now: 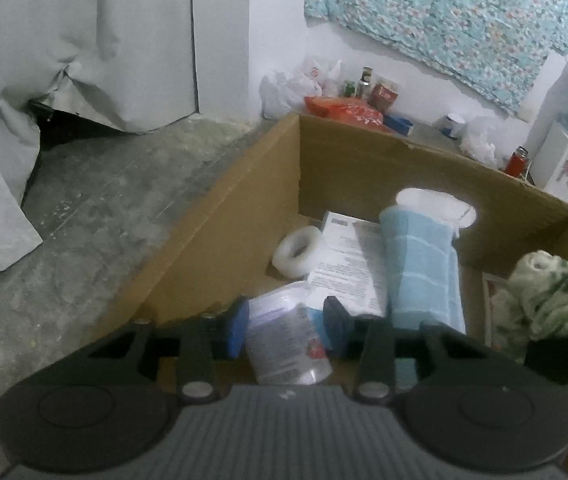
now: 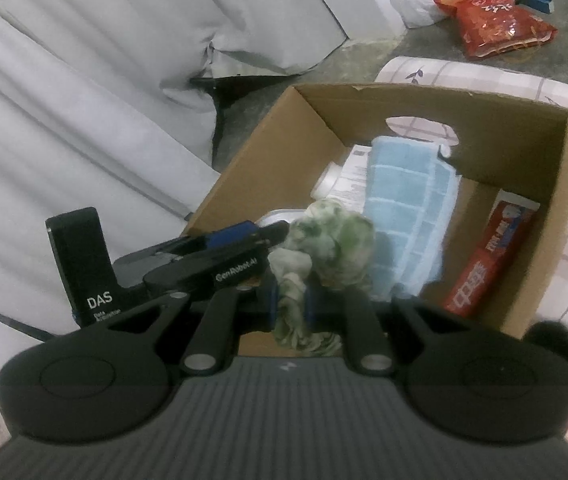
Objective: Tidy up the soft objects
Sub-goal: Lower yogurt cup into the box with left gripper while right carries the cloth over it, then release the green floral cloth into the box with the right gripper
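We have the green-and-white cloth (image 2: 324,248) pinched tight in our right gripper (image 2: 290,304) over the cardboard box (image 2: 239,160), not yet released beside the blue towel (image 2: 408,216) at 1 o'clock, while only the left view shows our left gripper (image 1: 286,326) parted around a plastic packet (image 1: 284,344).

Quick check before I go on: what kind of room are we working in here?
Probably a lived-in room at home, used for storage rather than a workshop. A water dispenser stands by the wall, a floral cloth hangs above it, and shopping bags and a snack bag sit on the bare concrete floor.
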Demonstrator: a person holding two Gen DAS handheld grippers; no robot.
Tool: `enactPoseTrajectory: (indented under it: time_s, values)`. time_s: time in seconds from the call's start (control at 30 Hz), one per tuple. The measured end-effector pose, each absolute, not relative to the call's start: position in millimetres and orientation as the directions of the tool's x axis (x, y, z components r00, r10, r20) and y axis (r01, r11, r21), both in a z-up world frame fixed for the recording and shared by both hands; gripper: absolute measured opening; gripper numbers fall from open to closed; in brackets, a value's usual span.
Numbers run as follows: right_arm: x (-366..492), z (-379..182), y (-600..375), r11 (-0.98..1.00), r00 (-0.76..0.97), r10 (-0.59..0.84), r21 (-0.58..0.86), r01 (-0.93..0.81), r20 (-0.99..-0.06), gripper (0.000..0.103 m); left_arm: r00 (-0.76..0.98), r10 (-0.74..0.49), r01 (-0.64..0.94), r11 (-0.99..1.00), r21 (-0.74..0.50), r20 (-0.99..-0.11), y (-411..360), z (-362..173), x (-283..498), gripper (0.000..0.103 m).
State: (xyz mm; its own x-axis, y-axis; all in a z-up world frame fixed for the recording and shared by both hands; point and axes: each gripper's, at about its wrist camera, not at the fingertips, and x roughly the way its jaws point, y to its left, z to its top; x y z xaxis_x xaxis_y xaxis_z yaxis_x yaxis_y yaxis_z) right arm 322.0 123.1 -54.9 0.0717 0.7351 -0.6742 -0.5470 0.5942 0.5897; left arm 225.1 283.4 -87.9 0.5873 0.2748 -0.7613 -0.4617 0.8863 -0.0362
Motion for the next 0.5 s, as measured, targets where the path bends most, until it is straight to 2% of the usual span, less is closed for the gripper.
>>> enactPoseTrajectory:
  time_s: [0.33,0.5]
  values:
    - [315.6,-50.2,119.6,0.603,0.082,0.726,0.575,-0.553,-0.683,0.014,0.544,0.259,-0.465,0.885,-0.03,-0.798,287.0,-100.3,223.1,0.041]
    - [318.5,-50.3,127.1,0.61,0.059,0.712,0.573,-0.547,-0.7,0.016,0.545,0.189,-0.45,0.888,-0.095,-0.817,288.5,-89.3,214.5,0.068]
